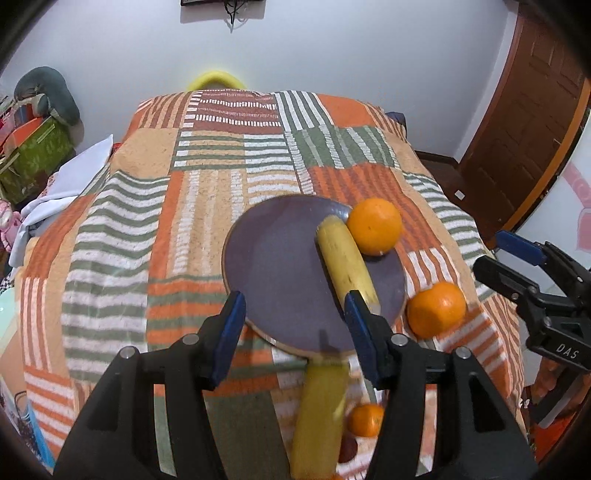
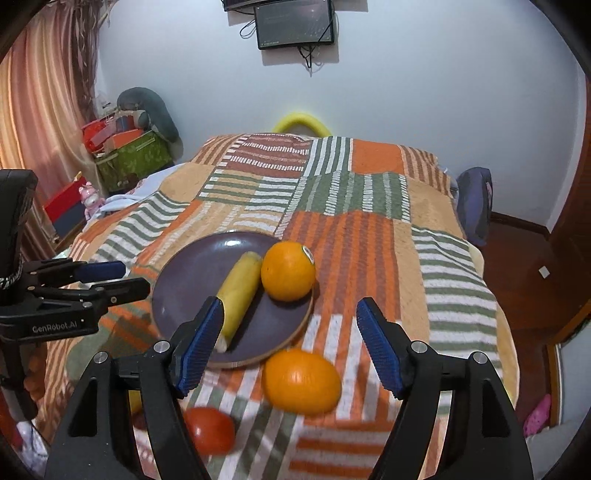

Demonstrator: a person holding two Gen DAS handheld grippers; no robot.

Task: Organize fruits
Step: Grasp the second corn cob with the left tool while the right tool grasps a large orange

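A purple plate (image 1: 280, 266) (image 2: 192, 280) lies on the striped blanket. On it are a banana (image 1: 345, 260) (image 2: 240, 291) and an orange (image 1: 373, 226) (image 2: 289, 271). A second orange (image 1: 436, 309) (image 2: 302, 380) lies on the blanket just off the plate's near right rim. A second banana (image 1: 321, 417), a small orange (image 1: 366, 420) and a red fruit (image 2: 210, 430) lie nearer, low in view. My left gripper (image 1: 295, 314) is open and empty over the plate's near edge. My right gripper (image 2: 290, 325) is open and empty above the second orange.
The blanket (image 1: 207, 206) covers a raised surface that drops off at left, right and far edges. Boxes and a cushion (image 2: 133, 155) stand at the far left. A wooden door (image 1: 524, 122) is at the right. A screen (image 2: 295, 24) hangs on the wall.
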